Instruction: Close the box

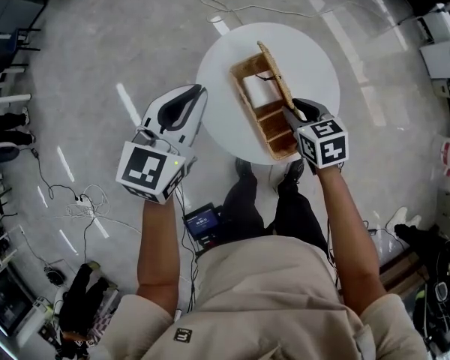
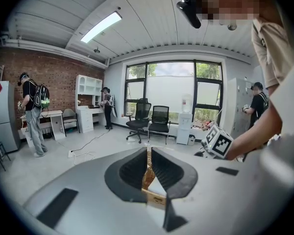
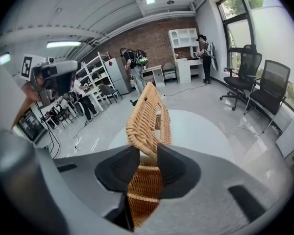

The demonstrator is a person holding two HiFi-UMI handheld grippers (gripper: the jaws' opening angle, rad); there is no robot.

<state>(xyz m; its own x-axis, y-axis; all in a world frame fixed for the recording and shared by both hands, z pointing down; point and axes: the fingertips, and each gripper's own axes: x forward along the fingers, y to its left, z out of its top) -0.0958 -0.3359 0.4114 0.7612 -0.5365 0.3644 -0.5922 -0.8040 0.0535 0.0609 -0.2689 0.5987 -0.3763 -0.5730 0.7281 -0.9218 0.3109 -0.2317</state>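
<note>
- The box [image 1: 274, 126] is not closed: it sits on the round white counter [image 1: 225, 73], on the counter's near right part, and its compartments [image 1: 279, 135] lie open to view from above.
- The wicker lid [image 3: 144, 121] stands on edge along the side of the box farthest from the counter's left rim, close to upright. By my reading the closing is at best halfway, because the lid has yet to come down over the compartments.
- The right gripper [image 1: 298, 111] is over the counter's near edge, at the near end of the lid. Its fingers [image 3: 118, 168] stand apart.
- The braided rim of the lid lies at the tips of the right fingers, running into the gap between them and up and away over the counter.
- The rim looks close to both inner faces, but I see no firm pinch, so I judge the lid to be bracketed rather than clamped.
- The left gripper [image 1: 201, 90] hangs off the counter's left edge, well apart from the box. Its fingers [image 2: 130, 173] are drawn together with nothing between them, and only a sliver of wicker on the counter shows through the slit.
- What is left, as I judge it: tip the lid across toward the counter's left side until it lies flat on the box.
</note>
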